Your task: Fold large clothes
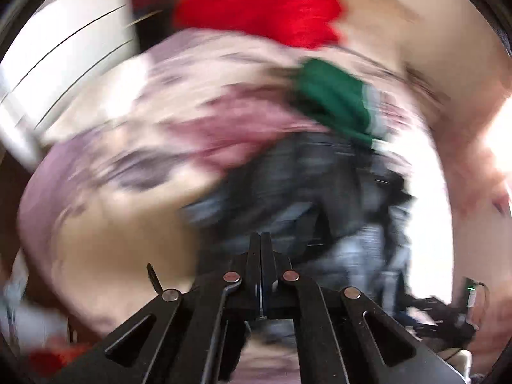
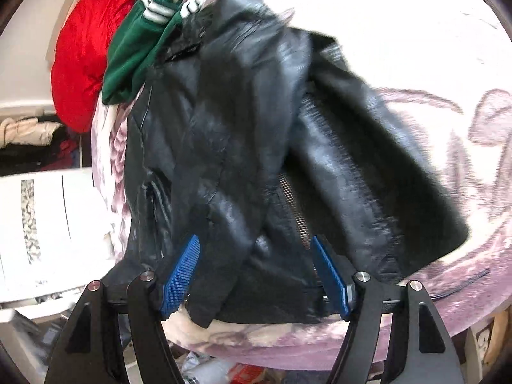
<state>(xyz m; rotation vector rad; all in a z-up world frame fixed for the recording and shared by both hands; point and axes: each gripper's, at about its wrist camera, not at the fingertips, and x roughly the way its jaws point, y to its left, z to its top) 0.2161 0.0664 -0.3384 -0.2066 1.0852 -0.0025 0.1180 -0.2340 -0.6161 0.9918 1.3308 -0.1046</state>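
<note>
A surface covered by a pale cloth with a pink and mauve floral print [image 2: 416,64] carries three garments. At its far left edge lies a bright red garment [image 2: 80,64], and touching it, a green garment with white stripes [image 2: 134,60]. A black leather jacket [image 2: 224,144] overlaps the lower edge of the green one and spreads across the middle of the cloth. Beyond the left edge stand white furniture [image 2: 41,217] and a shelf of folded clothes [image 2: 28,140], too blurred to count.

The jacket is glossy and creased, partly folded over on itself, with a metal zip running down its front and one sleeve stretched toward the right.

The right tongs [image 2: 254,275] hang just above the jacket's near hem, their two blue ribbed pads [image 2: 182,275] wide apart and gripping nothing.

The left wrist view is heavily smeared. In it the left tongs [image 1: 260,240] are pressed fully together; whether any cloth is pinched between them cannot be told.
</note>
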